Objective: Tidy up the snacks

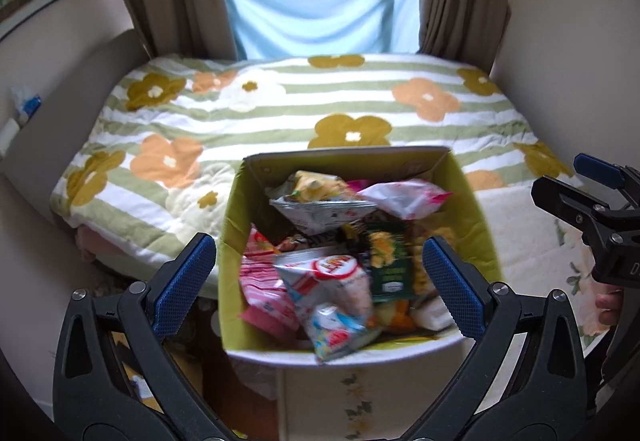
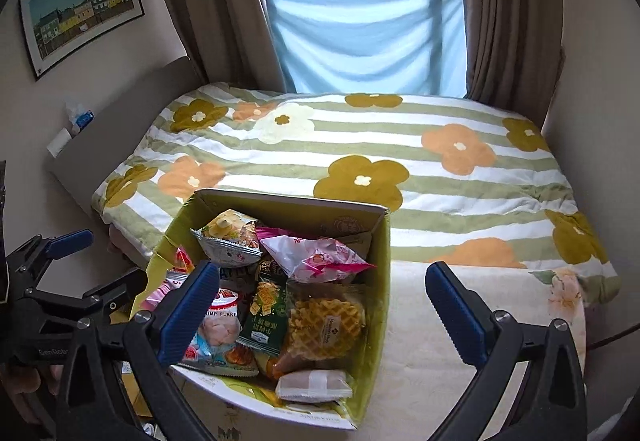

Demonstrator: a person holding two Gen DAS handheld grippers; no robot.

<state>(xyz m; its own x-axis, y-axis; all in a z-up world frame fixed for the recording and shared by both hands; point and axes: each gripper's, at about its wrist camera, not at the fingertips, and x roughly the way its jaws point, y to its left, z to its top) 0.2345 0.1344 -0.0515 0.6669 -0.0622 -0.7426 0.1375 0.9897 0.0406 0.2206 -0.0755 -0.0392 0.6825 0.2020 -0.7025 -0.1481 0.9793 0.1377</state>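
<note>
Both the left gripper and right gripper stood spread wide, holding nothing. Snack packets filled the green box.

The open cardboard box is packed with snack packets that rise near its rim, so little room is left between them; only its open top gives a way in. To the right of the box, the cream cloth surface lies bare, and the flowered bed cover beyond is wide and flat. On the left, the other gripper and a grey headboard crowd the gap beside the box.
</note>
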